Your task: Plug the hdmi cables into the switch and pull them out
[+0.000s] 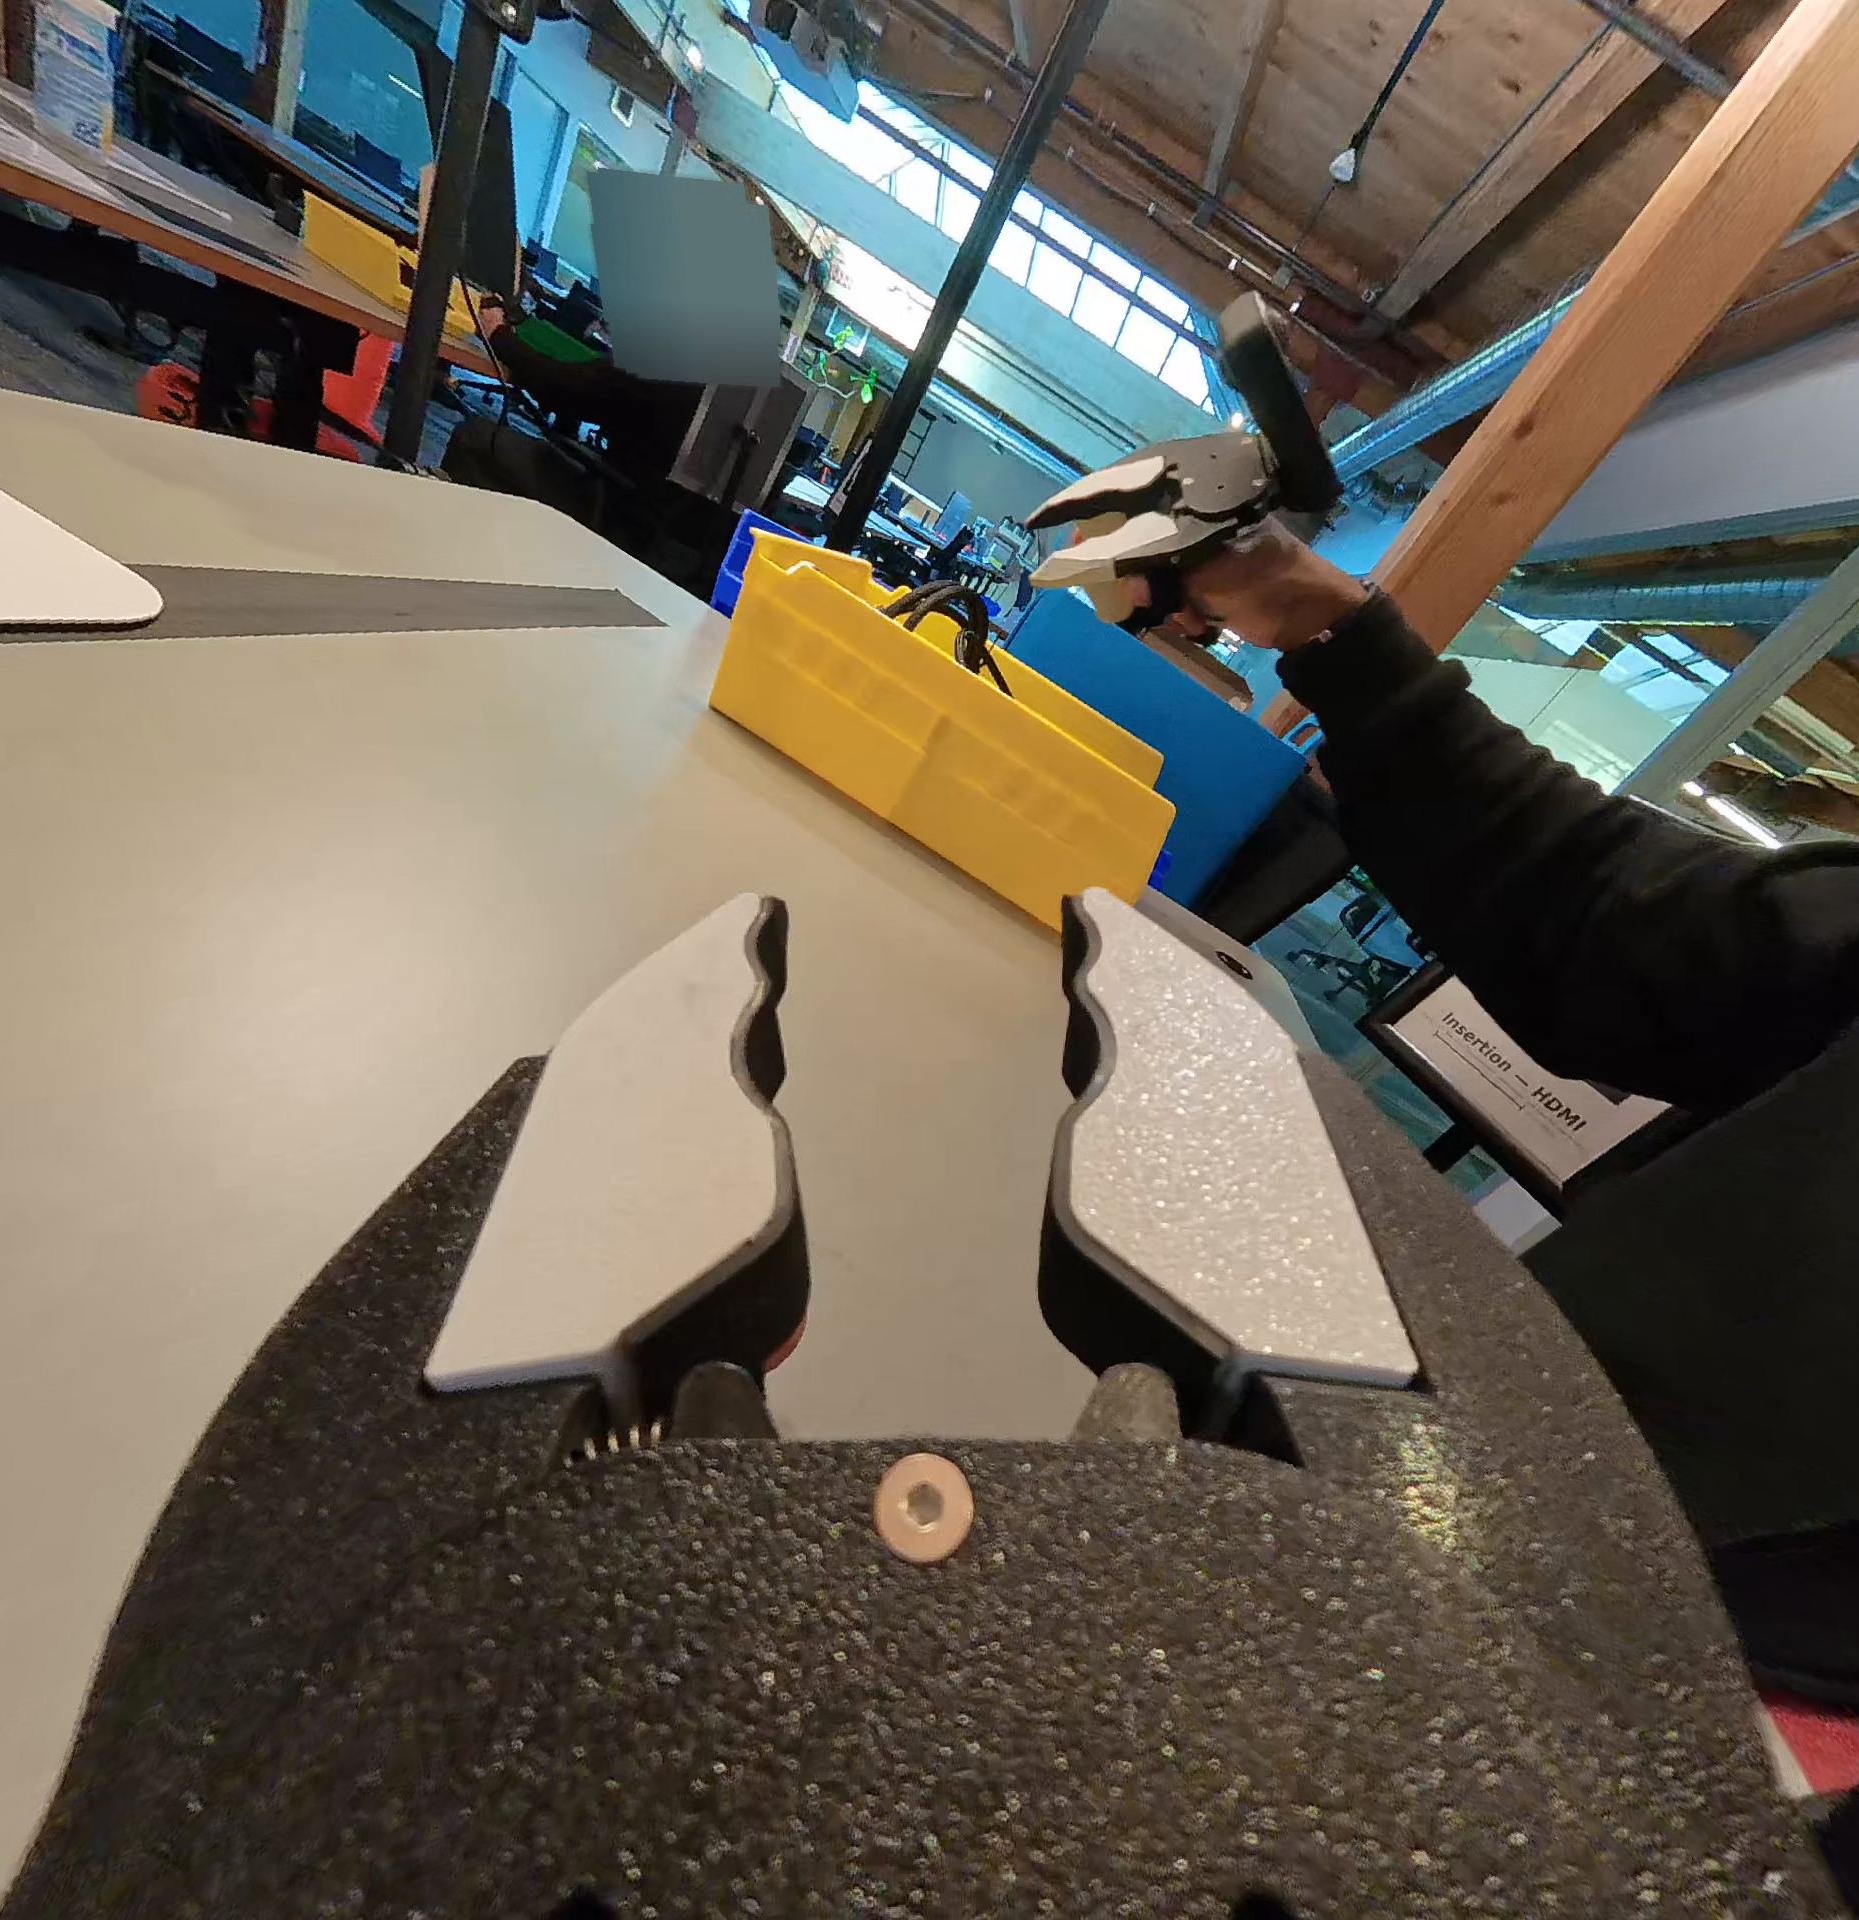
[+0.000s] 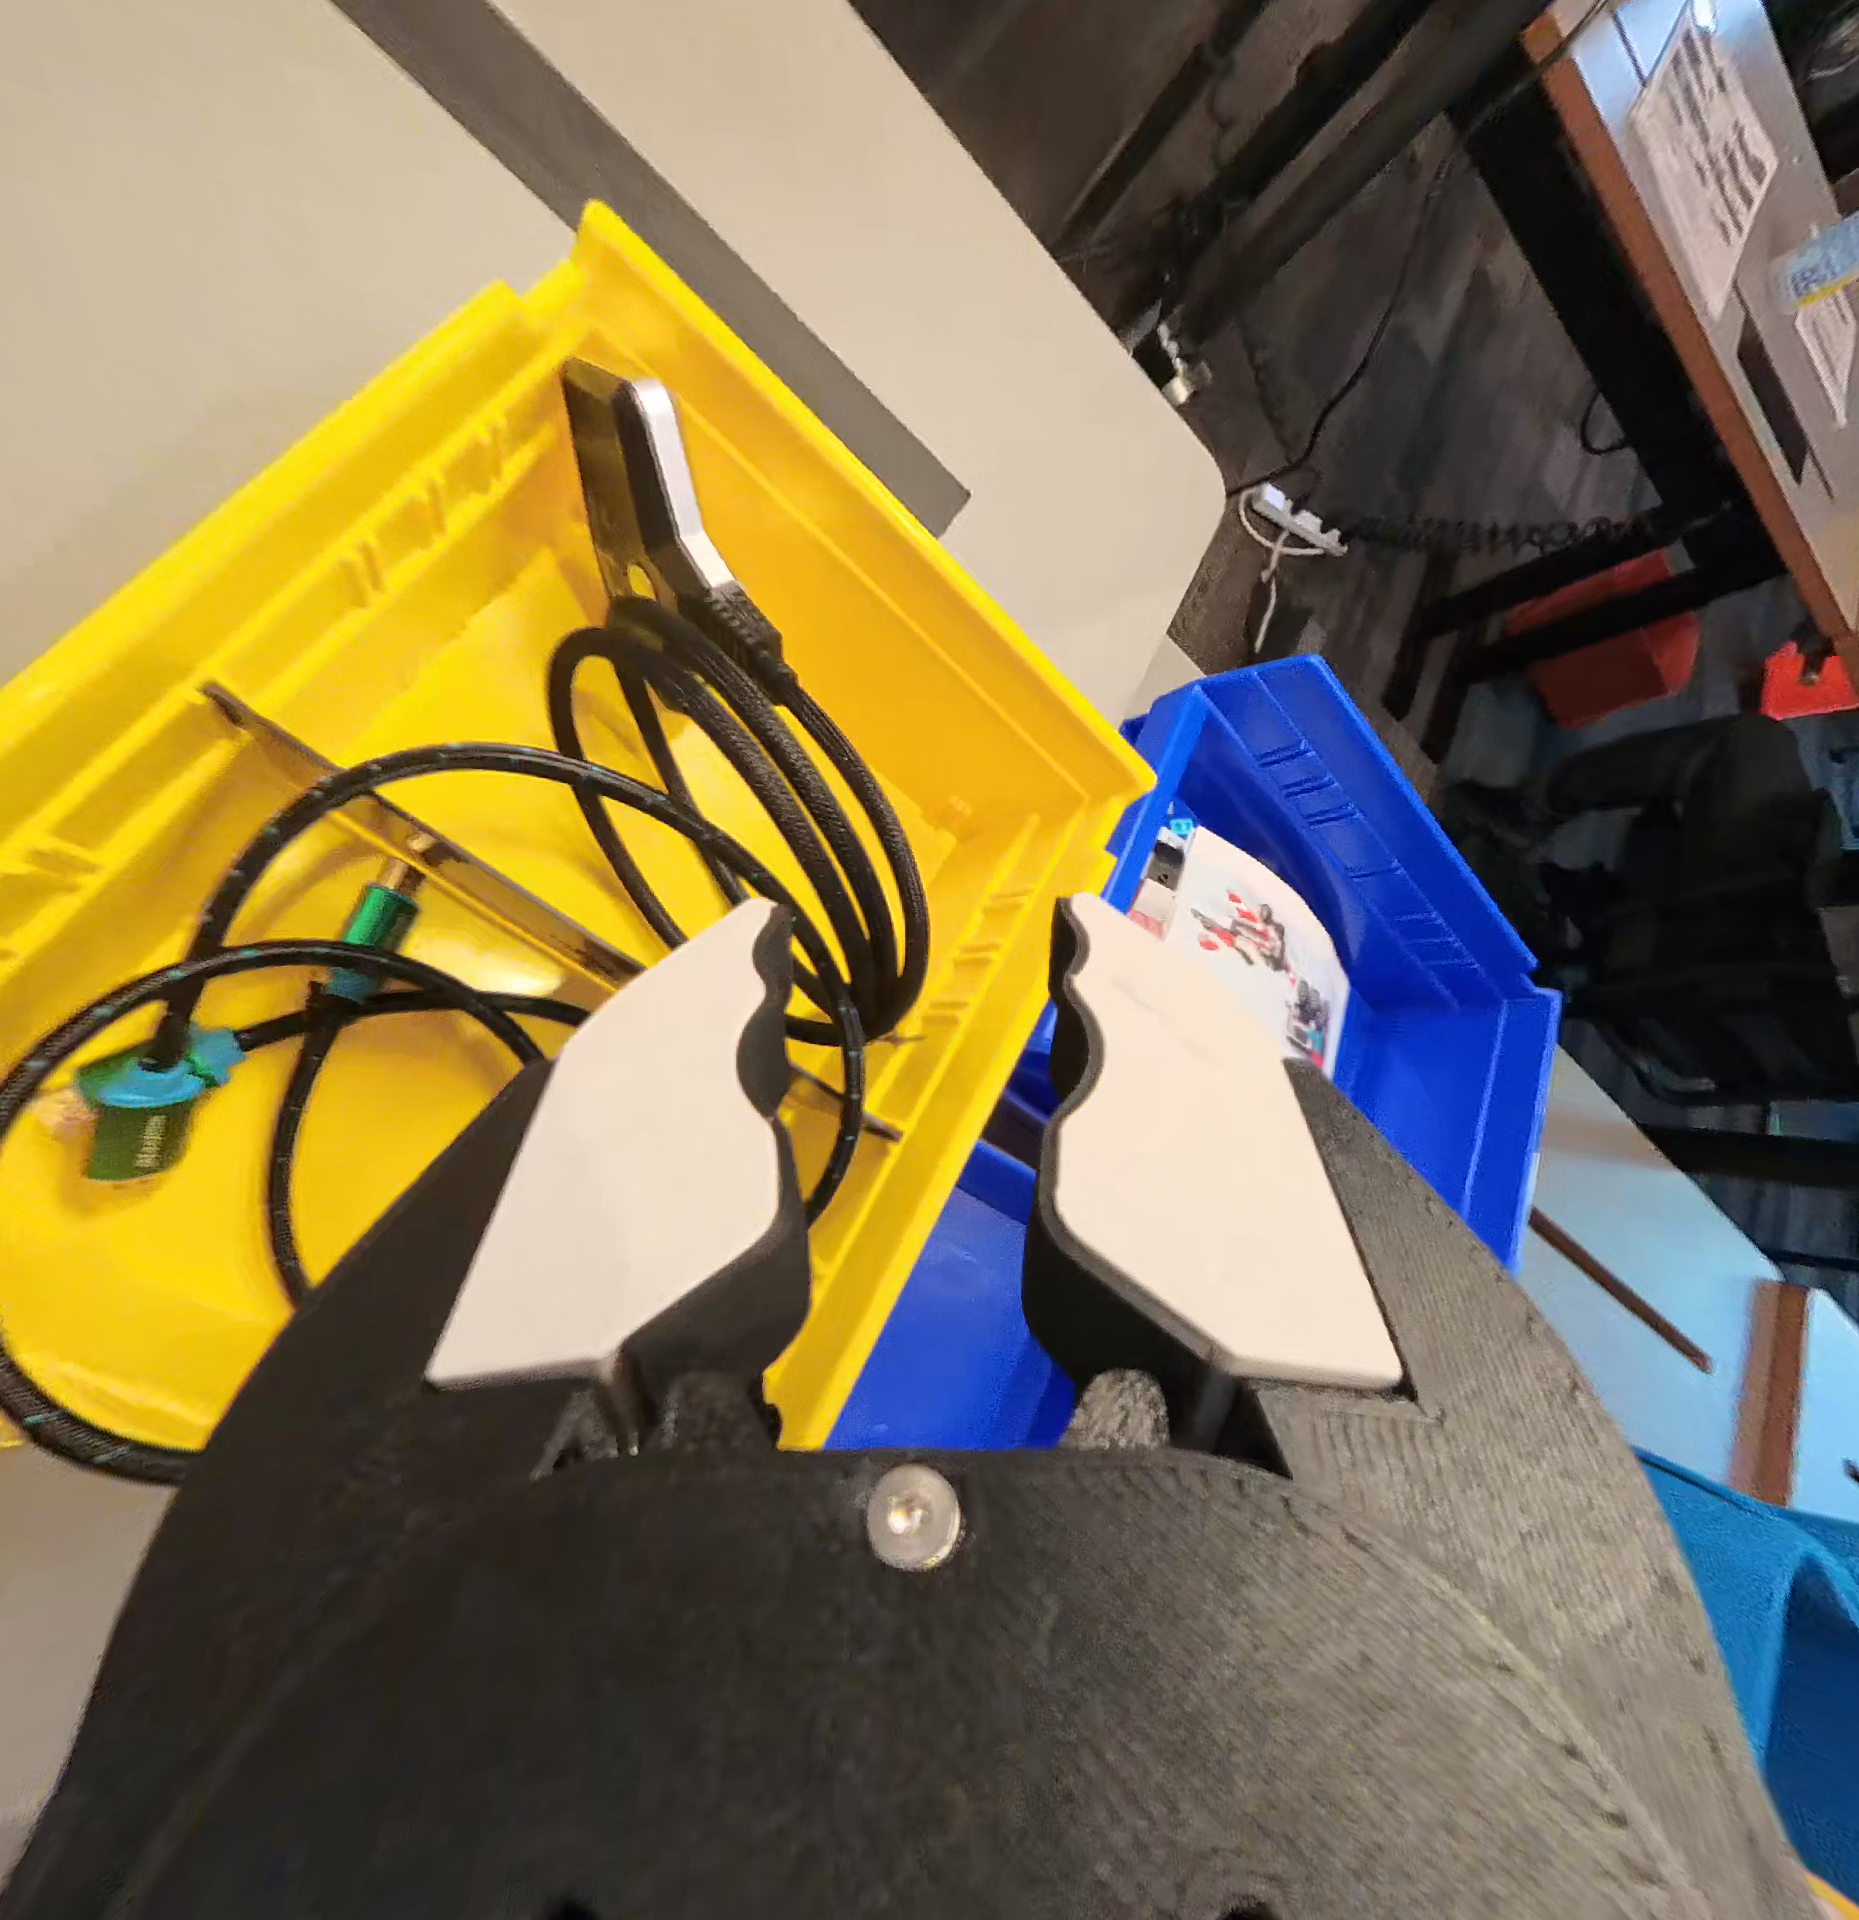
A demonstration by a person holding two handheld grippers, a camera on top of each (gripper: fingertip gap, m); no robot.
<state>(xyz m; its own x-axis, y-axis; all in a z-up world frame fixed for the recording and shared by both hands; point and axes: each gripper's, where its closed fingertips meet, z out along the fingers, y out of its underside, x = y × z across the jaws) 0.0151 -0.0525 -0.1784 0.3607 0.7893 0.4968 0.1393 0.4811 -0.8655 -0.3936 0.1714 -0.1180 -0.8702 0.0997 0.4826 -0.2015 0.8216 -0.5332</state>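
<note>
A yellow bin (image 2: 935,665) stands on the grey table (image 1: 281,883) and holds coiled black braided cables (image 2: 800,831). One cable has green connectors (image 2: 140,1127). A flat black and silver device (image 2: 650,488) with a cable attached leans on the bin's far wall. My right gripper (image 2: 920,930) is open and empty, hovering above the bin's near right edge. In the left wrist view it (image 1: 1096,535) is raised above the bin (image 1: 935,738), held by a hand in a black sleeve. My left gripper (image 1: 920,925) is open and empty, low over the table, short of the bin.
A blue bin (image 2: 1424,935) with a printed booklet (image 2: 1257,956) sits right of the yellow one. A white mat (image 1: 42,561) and a dark strip (image 1: 385,605) lie at the table's far left. A sign card (image 1: 1507,1081) and a wooden post (image 1: 1631,312) are on the right. Tip to tip, the grippers are about 45 cm apart.
</note>
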